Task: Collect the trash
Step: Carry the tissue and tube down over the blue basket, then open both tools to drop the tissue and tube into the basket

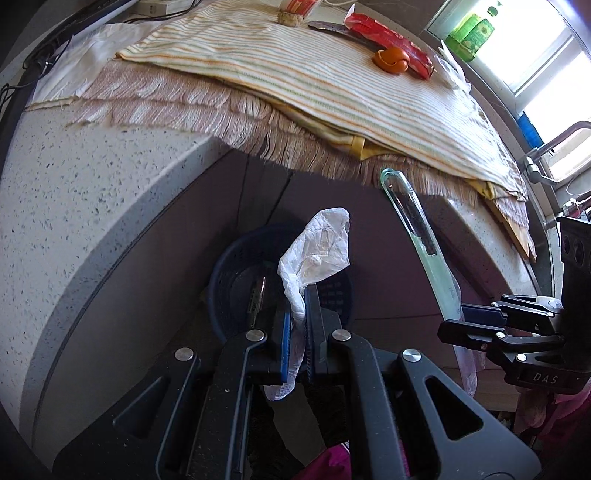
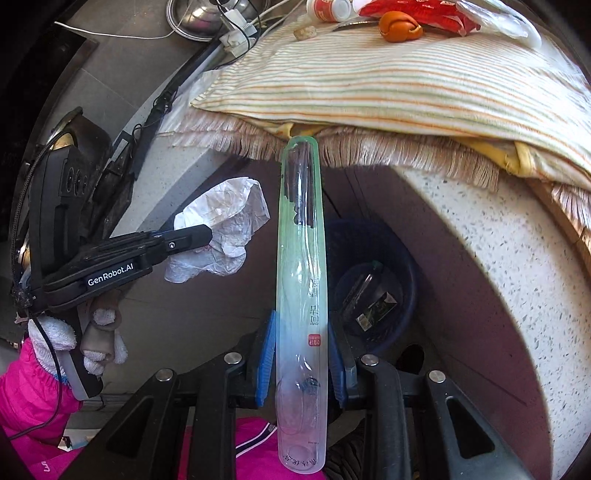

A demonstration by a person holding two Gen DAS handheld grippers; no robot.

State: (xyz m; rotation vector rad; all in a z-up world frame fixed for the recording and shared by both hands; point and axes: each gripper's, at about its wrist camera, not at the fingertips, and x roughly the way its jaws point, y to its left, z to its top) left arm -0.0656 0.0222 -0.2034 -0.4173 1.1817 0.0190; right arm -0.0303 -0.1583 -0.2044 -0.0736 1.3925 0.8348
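Observation:
My left gripper [image 1: 298,295] is shut on a crumpled white plastic wrapper [image 1: 317,251], held over a dark blue basket [image 1: 225,280] on the floor below the counter. The same wrapper [image 2: 221,225] and left gripper [image 2: 207,230] show at the left of the right wrist view. My right gripper [image 2: 301,328] is shut on a long clear toothbrush package [image 2: 301,258] with a green edge, pointing up toward the counter edge. That package [image 1: 417,229] and right gripper [image 1: 463,317] sit at the right of the left wrist view. The basket [image 2: 402,258] holds some dark packaging.
A striped cloth [image 1: 295,74] covers the speckled counter [image 1: 74,206]. On it lie an orange peel [image 1: 391,61], a red wrapper [image 1: 391,40] and a knife [image 1: 328,26]. A faucet [image 1: 546,147] stands at the right. A person's gloved hand [image 2: 99,332] and pink sleeve [image 2: 26,398] hold the left gripper.

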